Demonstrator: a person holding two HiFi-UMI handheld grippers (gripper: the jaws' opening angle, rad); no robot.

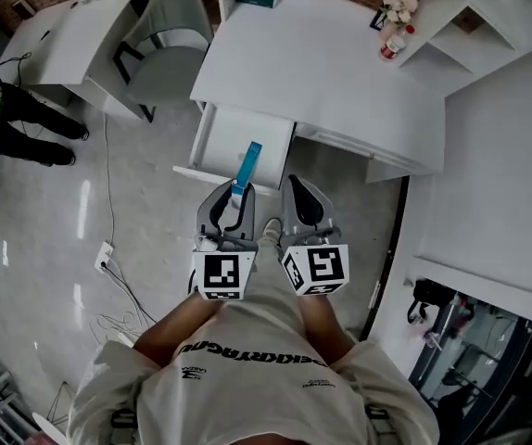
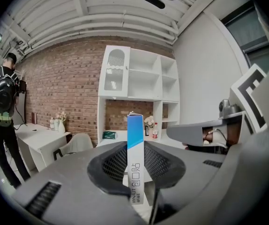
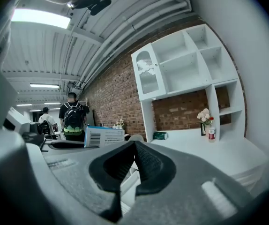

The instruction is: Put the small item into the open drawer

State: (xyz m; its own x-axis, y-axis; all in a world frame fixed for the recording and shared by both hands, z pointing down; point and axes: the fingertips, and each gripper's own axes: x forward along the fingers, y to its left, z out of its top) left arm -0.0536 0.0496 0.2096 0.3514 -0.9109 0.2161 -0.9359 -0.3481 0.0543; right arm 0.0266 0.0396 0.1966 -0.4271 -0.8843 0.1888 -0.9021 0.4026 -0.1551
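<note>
left gripper (image 1: 232, 202) holds box (image 1: 247, 163), chair (image 1: 169, 40) near drawer (image 1: 224, 142).

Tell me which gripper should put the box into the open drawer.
Left. The left gripper clamps the box, whose tip points at the drawer; the right gripper is shut and empty.

The slim carton (image 1: 246, 170) is a long, narrow box, blue over its far end and white over the rest, with dark print running along the white part. It is clamped at its near end between the left tongs (image 1: 234, 207) and sticks out past their tips. A barcode shows on one side face (image 3: 104, 136). The white drawer (image 1: 212, 137) stands pulled out from under the white worktop (image 1: 322, 72), just ahead of the carton's blue end.
</note>
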